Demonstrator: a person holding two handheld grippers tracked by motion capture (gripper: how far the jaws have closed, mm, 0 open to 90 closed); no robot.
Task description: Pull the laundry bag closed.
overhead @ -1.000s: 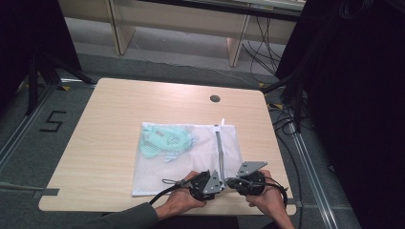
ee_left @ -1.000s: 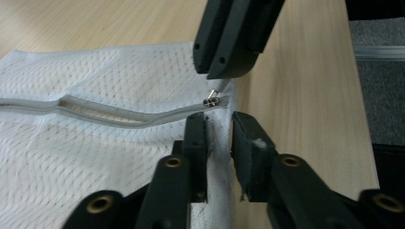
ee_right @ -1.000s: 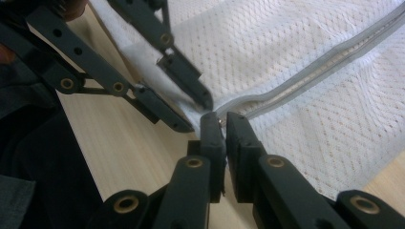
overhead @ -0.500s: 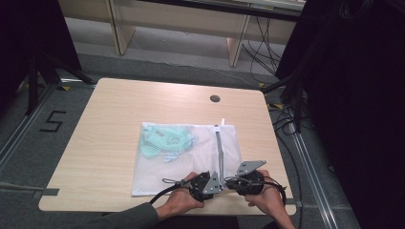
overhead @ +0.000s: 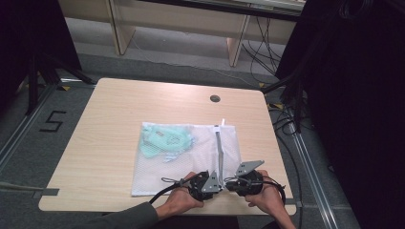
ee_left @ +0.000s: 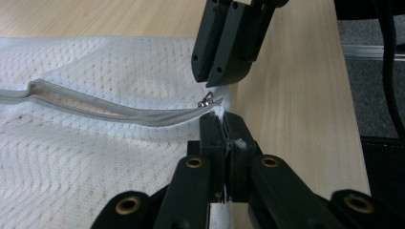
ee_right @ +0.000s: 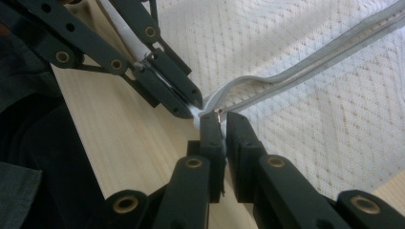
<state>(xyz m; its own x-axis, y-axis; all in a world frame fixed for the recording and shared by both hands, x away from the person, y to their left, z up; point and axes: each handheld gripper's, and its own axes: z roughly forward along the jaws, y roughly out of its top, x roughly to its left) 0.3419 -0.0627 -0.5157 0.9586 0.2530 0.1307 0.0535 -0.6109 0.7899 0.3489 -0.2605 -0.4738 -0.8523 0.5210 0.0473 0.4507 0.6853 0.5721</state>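
Right gripper [ee_right: 218, 125] is pinching the zipper pull [ee_right: 219, 113]; left gripper [ee_left: 223, 125] is clamping the mesh bag [overhead: 181, 162] corner, zipper [overhead: 219, 148] running away.

Pale green folded item [overhead: 166, 140] inside white mesh zip bag [overhead: 186, 157]: blurred by mesh, kind unclear.
Small metal zip pull [ee_right: 219, 113]: mostly hidden between right tongs [ee_right: 220, 119].
Bag's near corner [ee_left: 237, 142]: covered by left tongs [ee_left: 222, 125].

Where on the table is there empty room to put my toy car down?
The wide bare wood left of the mesh bag, and the far strip between the bag and the cable hole. It is crowded at the near edge, where the left gripper and right gripper meet at the bag's corner.
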